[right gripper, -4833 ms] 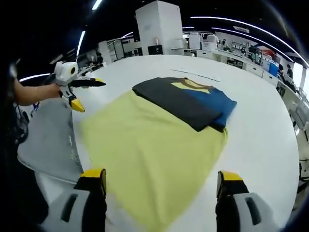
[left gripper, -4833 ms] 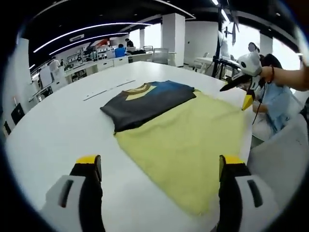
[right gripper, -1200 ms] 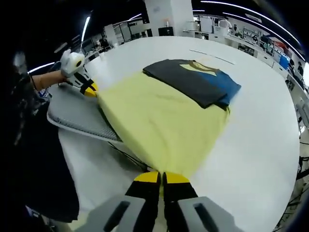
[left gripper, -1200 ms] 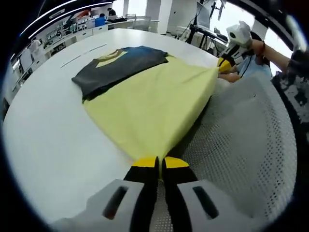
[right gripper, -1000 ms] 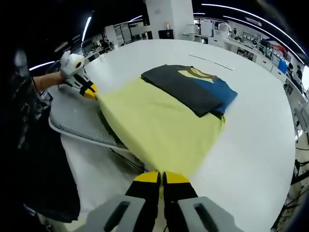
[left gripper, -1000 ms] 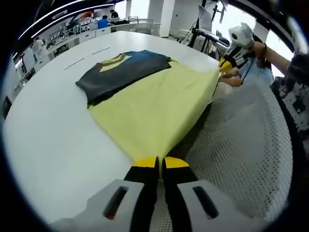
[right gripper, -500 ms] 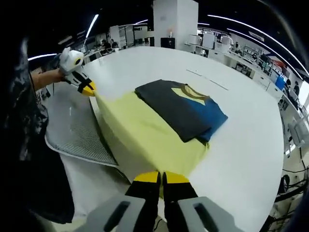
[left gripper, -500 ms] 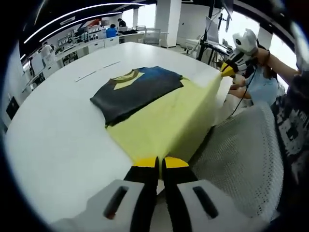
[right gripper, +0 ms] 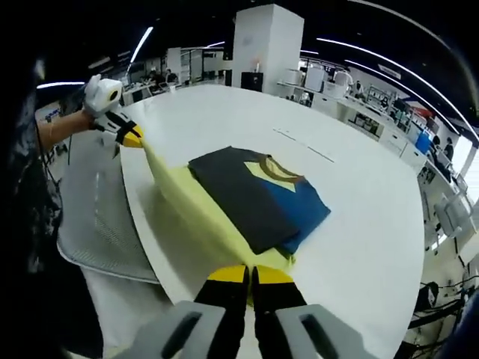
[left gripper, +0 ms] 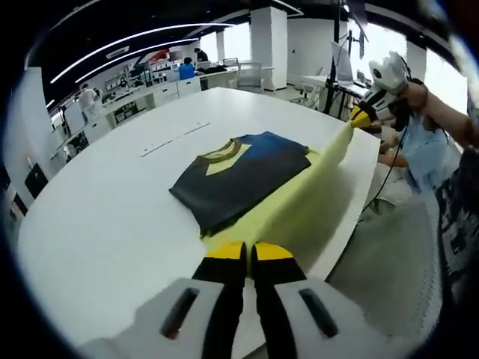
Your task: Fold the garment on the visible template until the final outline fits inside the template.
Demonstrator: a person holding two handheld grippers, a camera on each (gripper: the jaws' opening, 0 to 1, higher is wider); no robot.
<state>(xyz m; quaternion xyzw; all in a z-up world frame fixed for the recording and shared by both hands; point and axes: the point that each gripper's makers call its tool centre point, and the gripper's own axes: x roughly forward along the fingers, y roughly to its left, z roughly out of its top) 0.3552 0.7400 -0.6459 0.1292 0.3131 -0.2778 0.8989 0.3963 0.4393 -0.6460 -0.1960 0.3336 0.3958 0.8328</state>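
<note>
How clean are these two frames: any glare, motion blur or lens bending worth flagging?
Left gripper view: window glare washes out the upper right behind the right tongs; the lifted yellow hem is slightly smeared. Right gripper view: evenly lit, ceiling strip lights bow with the fisheye, and the white table curves strongly; the garment's dark top stays sharp.

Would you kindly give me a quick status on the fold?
Left gripper and right gripper shut on yellow hem, lifted off white table. Dark upper half lies flat. Nothing blocking.
</note>
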